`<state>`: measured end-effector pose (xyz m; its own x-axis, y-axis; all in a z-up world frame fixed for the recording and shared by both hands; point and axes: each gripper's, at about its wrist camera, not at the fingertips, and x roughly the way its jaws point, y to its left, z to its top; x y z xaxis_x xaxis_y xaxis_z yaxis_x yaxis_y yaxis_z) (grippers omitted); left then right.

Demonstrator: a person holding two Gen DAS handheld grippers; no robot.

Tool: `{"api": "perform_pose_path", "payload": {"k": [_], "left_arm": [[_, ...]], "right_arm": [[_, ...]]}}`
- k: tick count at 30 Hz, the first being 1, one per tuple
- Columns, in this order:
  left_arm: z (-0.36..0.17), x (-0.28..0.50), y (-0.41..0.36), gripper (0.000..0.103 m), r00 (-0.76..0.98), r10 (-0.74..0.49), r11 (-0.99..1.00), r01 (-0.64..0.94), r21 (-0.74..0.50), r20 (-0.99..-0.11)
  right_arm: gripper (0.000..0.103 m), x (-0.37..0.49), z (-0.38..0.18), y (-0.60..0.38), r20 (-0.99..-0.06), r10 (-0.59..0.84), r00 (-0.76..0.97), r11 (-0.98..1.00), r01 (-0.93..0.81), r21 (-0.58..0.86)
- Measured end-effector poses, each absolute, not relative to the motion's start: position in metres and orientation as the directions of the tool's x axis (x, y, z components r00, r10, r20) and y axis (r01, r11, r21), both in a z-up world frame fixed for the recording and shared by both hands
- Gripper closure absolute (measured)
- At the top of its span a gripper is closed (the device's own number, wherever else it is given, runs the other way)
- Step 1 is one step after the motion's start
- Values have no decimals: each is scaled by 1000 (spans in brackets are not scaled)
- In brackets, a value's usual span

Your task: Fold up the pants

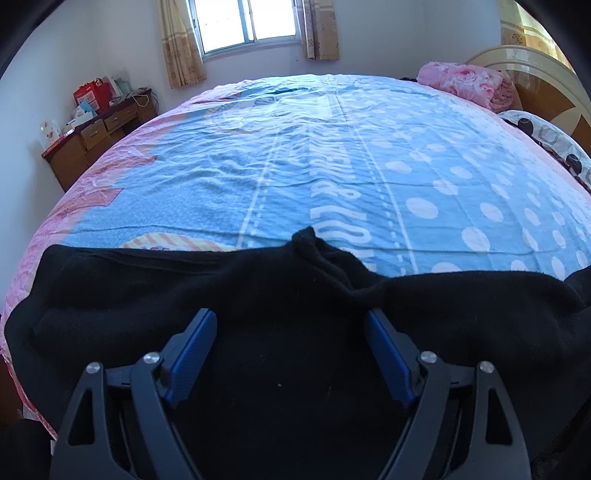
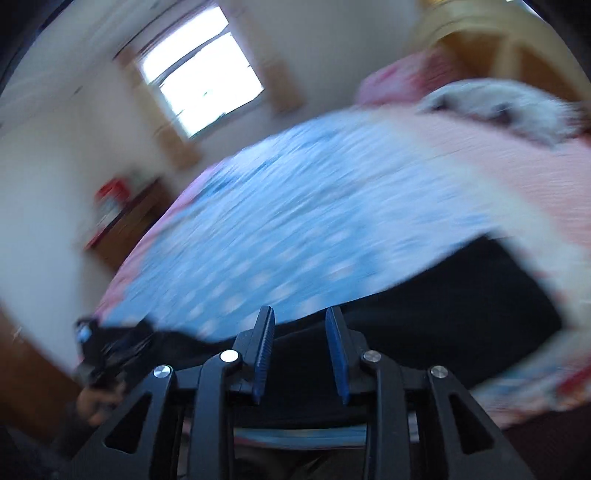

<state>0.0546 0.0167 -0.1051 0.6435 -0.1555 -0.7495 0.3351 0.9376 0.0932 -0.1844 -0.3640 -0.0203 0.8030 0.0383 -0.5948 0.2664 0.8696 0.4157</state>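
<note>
Black pants [image 1: 147, 295] lie across the near edge of the bed, with a bunched fold of cloth [image 1: 325, 262] rising in the middle. My left gripper [image 1: 291, 317] is open wide just above the pants, its blue pads [image 1: 195, 350] empty. In the right wrist view, which is blurred by motion, the pants [image 2: 461, 310] stretch to the right on the bed. My right gripper [image 2: 300, 317] is open with a narrower gap, empty, above the pants' near edge. The left gripper [image 2: 107, 350] shows at the lower left there.
The bed has a blue polka-dot sheet [image 1: 332, 166] with pink borders. A pink folded blanket [image 1: 465, 85] and a patterned pillow [image 1: 554, 140] lie by the headboard at right. A wooden desk [image 1: 99, 140] with boxes stands far left under the window [image 1: 247, 22].
</note>
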Motion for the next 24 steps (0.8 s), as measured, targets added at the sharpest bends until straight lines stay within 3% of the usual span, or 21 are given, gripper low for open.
{"api": "perform_pose_path", "payload": {"k": [3, 10, 13, 18, 20, 24], "left_arm": [[-105, 52, 17, 18, 651, -156, 933, 343, 105, -743], [-107, 52, 19, 18, 653, -178, 933, 351, 86, -736], [-108, 52, 19, 18, 659, -175, 932, 351, 93, -731], [-108, 52, 18, 18, 657, -172, 933, 348, 93, -734], [-108, 51, 17, 18, 658, -169, 933, 346, 95, -734], [-108, 51, 15, 18, 660, -157, 936, 336, 102, -734]], "right_arm": [[72, -115, -35, -323, -677, 193, 710, 920, 109, 377], [72, -44, -96, -261, -881, 146, 449, 989, -44, 141], [72, -40, -103, -255, -880, 36, 473, 999, -40, 20], [74, -37, -102, -260, -867, 36, 498, 999, -16, 33], [95, -41, -102, -250, -864, 25, 503, 996, -82, -19], [96, -42, -84, -250, -839, 24, 544, 995, -90, -30]]}}
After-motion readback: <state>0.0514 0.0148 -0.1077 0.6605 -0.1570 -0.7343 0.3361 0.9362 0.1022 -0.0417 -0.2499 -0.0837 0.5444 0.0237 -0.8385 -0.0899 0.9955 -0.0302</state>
